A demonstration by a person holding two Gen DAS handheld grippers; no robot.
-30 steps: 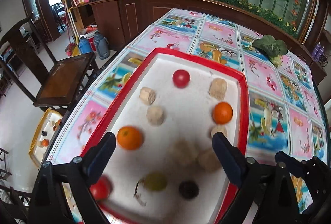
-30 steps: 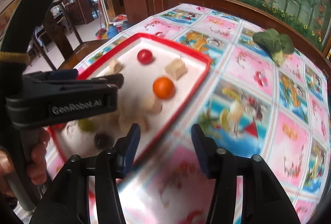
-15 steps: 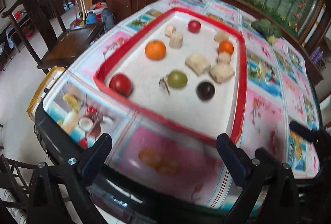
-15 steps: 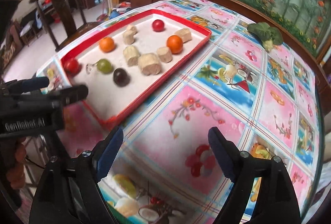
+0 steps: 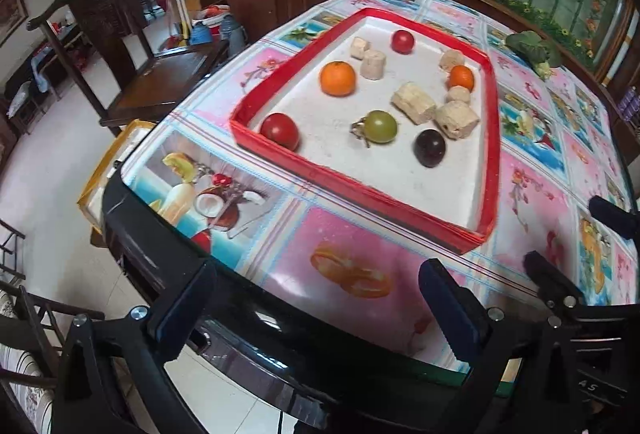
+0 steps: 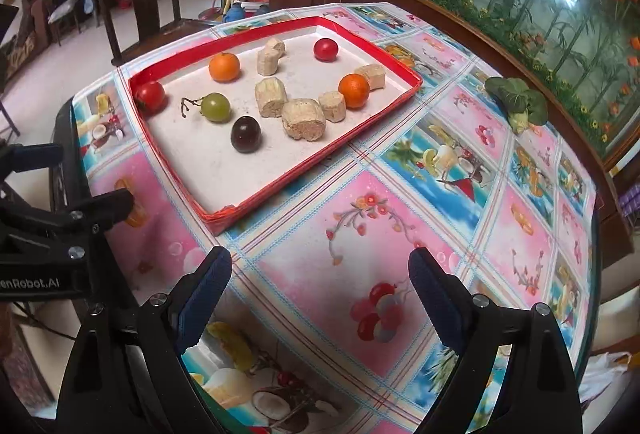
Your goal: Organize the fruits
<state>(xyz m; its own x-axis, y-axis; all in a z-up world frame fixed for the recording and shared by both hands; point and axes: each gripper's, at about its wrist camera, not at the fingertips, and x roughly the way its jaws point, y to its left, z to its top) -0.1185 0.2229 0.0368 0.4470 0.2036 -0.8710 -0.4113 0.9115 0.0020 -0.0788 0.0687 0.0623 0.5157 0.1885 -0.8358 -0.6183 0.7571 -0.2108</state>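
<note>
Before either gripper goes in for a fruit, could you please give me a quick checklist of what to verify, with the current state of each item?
1. Left gripper open and empty: ok.
2. Right gripper empty, jaws just been opening, nothing between them: ok.
3. Both grippers clear of the red tray, over the tablecloth on its near side: ok.
4. Fruits lying apart from each other and easy to single out: ok; the dark plum and green fruit sit nearest.
5. Right-hand orange free of neighbours: not ok, beige chunks crowd it.
6. Destination for sorted fruit visible: cannot tell.
</note>
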